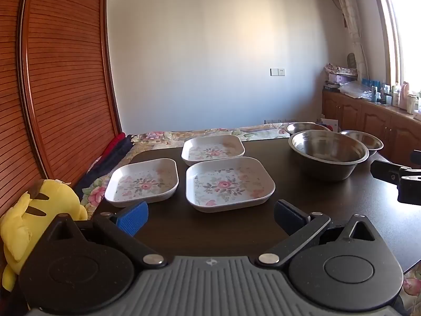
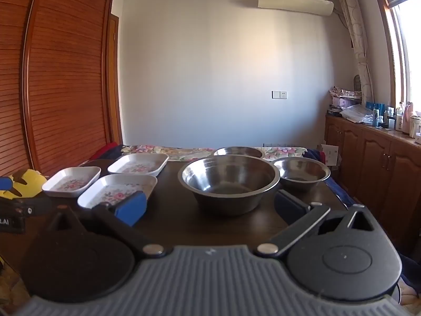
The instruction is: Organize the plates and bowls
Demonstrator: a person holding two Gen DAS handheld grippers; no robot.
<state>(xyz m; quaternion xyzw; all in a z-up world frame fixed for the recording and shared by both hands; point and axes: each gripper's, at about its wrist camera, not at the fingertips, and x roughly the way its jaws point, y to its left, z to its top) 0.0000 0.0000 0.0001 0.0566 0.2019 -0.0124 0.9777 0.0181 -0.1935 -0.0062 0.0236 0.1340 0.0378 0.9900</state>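
- Left hand-held gripper: jaws spread wide, nothing between them, hovering over the near edge of the dark counter.
- Straight ahead of it, close: the biggest floral plate, flat on the counter, on its own.
- Ahead and to its left: a smaller floral plate, just beside the big one, not touching as far as I can tell.
- Further ahead, behind the big one: a third floral plate, also single.
- Right hand-held gripper: jaws wide too, empty, held low at the counter's near side; its black body shows at the right edge of the left wrist view.
- Right in front of it: large steel bowl, upright, empty.
- Ahead and to its right: small steel bowl, beside the large one; whether the rims touch is hard to say.
- Behind the large bowl: a third steel bowl, only its rim visible.
- Progress, judged: nothing stacked yet. Three plates spread out, three bowls standing apart; task looks to be at its start.
- Left to do, likely: nest smaller plates into the big one and smaller bowls into the large one, six items to gather.
- Off the counter: yellow plush toy left of the left hand-held gripper, floral bedspread beyond the counter.
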